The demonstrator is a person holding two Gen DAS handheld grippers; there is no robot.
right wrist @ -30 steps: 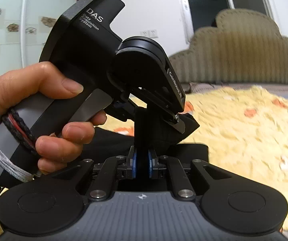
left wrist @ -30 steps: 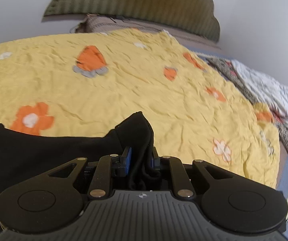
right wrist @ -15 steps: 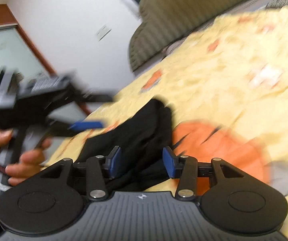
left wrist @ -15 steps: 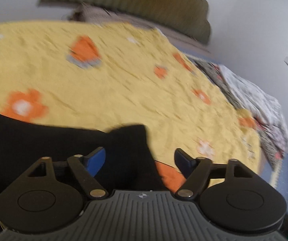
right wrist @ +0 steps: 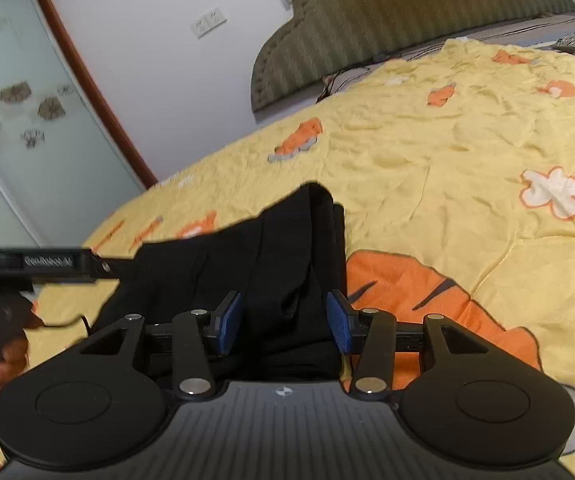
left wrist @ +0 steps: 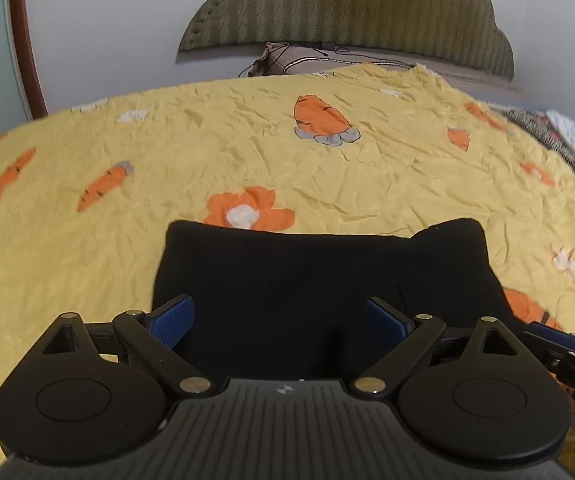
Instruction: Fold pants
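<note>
The black pants (left wrist: 319, 276) lie folded into a flat rectangle on the yellow bedspread (left wrist: 247, 152). My left gripper (left wrist: 281, 322) is open just above their near edge, its blue pads wide apart and holding nothing. In the right wrist view the pants (right wrist: 271, 264) show stacked layers at their right end. My right gripper (right wrist: 285, 320) is open over that end, one pad on each side of the layers, not clamped. The left gripper (right wrist: 47, 266) and the hand holding it show at the left of that view.
The yellow bedspread (right wrist: 467, 152) has orange carrot and flower prints. A green padded headboard (left wrist: 347, 8) stands against the wall at the far end. Patterned bedding (left wrist: 567, 140) lies at the far right. A glass door (right wrist: 19, 120) with a brown frame is to the left.
Both grippers were shut on the pants' edge a second ago. They have opened, let the fabric drop flat, and pulled back. The left view now faces the folded pants squarely.
</note>
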